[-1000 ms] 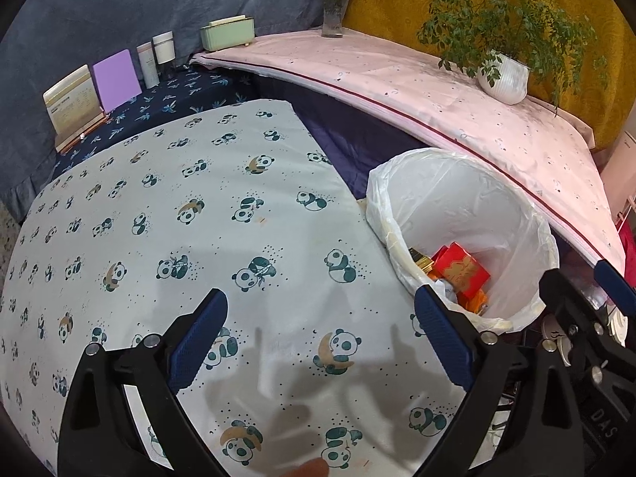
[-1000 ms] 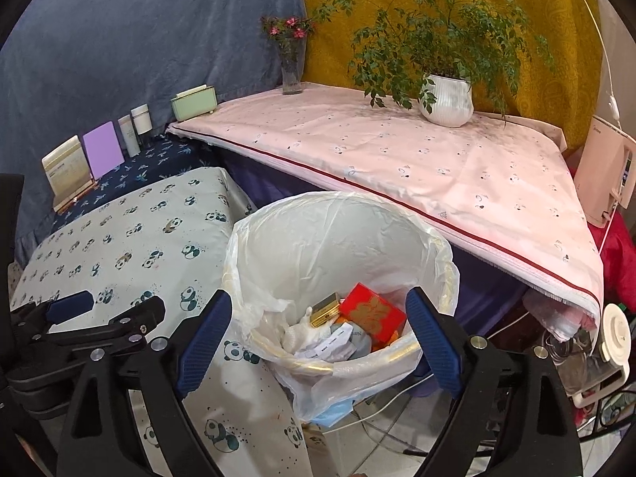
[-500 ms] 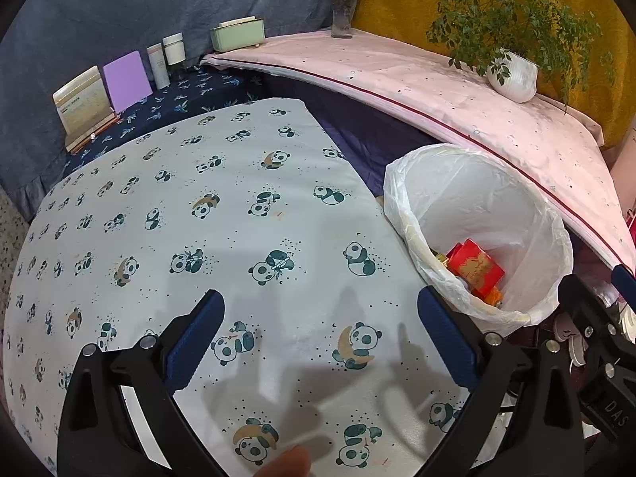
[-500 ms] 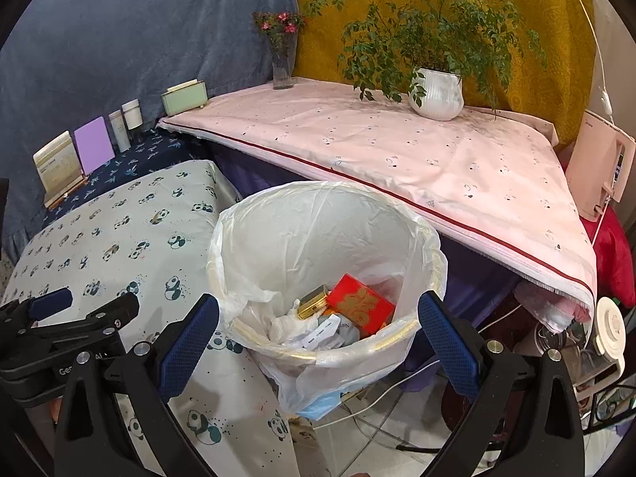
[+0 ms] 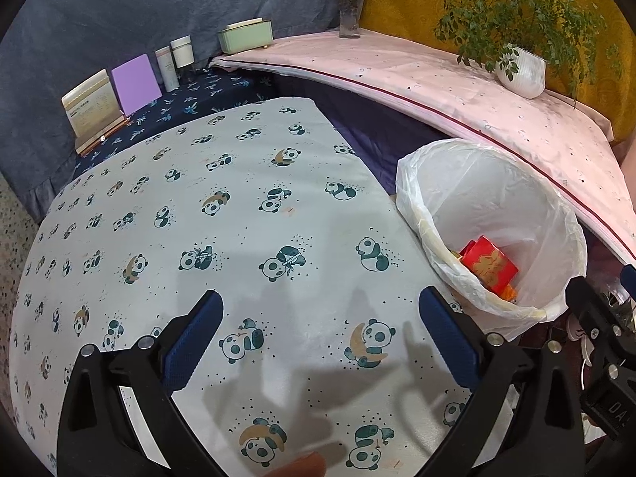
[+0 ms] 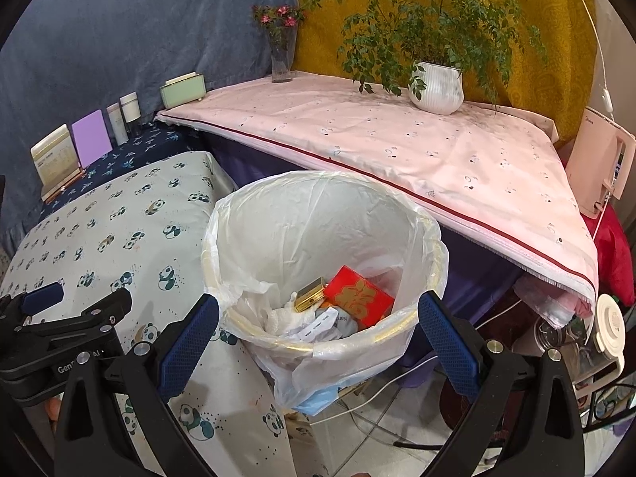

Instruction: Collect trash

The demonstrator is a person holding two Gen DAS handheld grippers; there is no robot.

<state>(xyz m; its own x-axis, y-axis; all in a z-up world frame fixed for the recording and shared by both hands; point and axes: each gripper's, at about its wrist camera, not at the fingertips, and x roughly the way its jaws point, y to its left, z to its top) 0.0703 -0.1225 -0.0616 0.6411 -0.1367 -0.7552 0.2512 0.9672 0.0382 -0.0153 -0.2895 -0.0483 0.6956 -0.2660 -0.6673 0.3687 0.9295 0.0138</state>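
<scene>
A white-lined trash bin [image 6: 318, 214] stands beside the panda-print table [image 5: 238, 218]. Inside lie a red packet [image 6: 357, 296], a small gold box [image 6: 312, 300] and crumpled white paper [image 6: 290, 318]. The bin also shows in the left wrist view [image 5: 489, 198] with the red packet [image 5: 489, 264]. My left gripper [image 5: 320, 342] is open and empty above the panda cloth. My right gripper [image 6: 318, 342] is open and empty, just above the bin's near rim. The left gripper shows at the left of the right wrist view [image 6: 51, 306].
A pink-clothed table [image 6: 397, 135] behind the bin carries a potted plant [image 6: 437, 87], a flower vase [image 6: 282, 55] and a green box [image 6: 183, 89]. Cards and bottles [image 5: 135, 83] stand on the dark cloth at the back. Cables and clutter [image 6: 556, 338] lie on the floor at right.
Both grippers have drawn back and risen slightly. The bin sits a little farther off in both views. Both stay open and empty.
</scene>
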